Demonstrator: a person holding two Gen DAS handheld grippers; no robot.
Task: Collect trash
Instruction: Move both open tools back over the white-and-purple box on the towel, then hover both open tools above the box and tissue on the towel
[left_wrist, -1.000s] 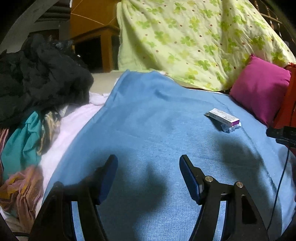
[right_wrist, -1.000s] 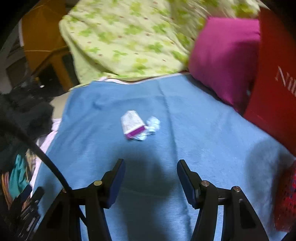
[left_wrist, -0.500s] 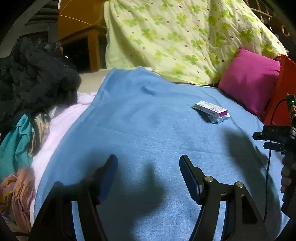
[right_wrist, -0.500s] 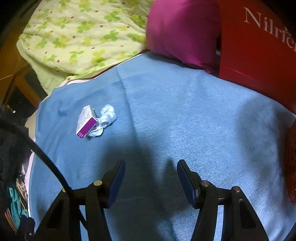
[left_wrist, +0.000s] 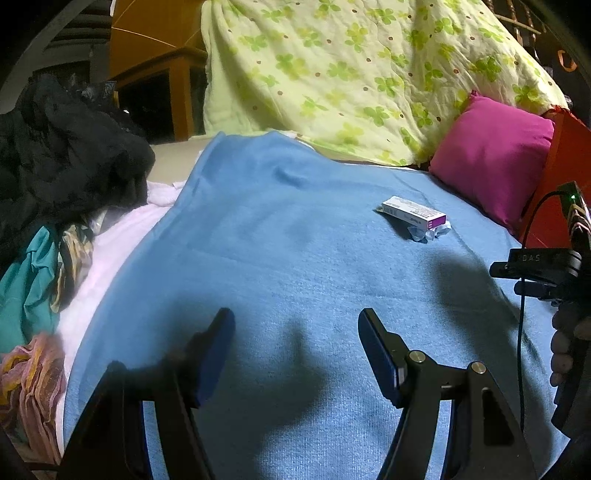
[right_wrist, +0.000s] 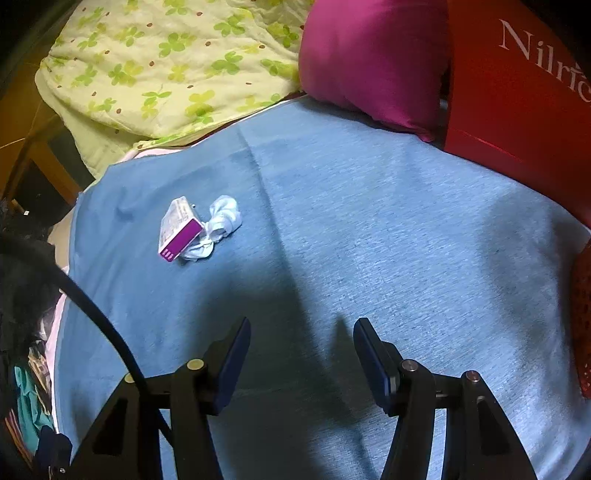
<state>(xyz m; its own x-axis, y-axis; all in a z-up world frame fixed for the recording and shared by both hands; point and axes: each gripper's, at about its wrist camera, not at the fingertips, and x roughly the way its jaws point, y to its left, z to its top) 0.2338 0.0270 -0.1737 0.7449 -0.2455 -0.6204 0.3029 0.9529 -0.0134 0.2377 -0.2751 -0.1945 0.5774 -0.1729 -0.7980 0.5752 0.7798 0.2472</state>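
Note:
A small white carton with a purple end (left_wrist: 413, 215) (right_wrist: 180, 229) lies on the blue blanket (left_wrist: 280, 258) (right_wrist: 369, 229). A crumpled whitish wrapper (left_wrist: 430, 232) (right_wrist: 221, 225) rests against it. My left gripper (left_wrist: 297, 350) hovers open over bare blanket, with the carton far ahead to its right. My right gripper (right_wrist: 301, 360) is open too, nothing between its fingers; the carton and wrapper lie ahead to its upper left. The right tool's body and the hand holding it show at the right edge of the left wrist view.
A magenta cushion (left_wrist: 491, 173) (right_wrist: 373, 62) and a red box (right_wrist: 517, 92) bound the blanket's right side. A green floral quilt (left_wrist: 351, 74) (right_wrist: 166, 66) is heaped behind. Dark and coloured clothes (left_wrist: 55, 177) pile on the left. A black cable (right_wrist: 92, 314) crosses the right view.
The right gripper has sunk and rolled, so the carton and wrapper slid from centre to upper left in its view. The right tool has come into the left view's right edge.

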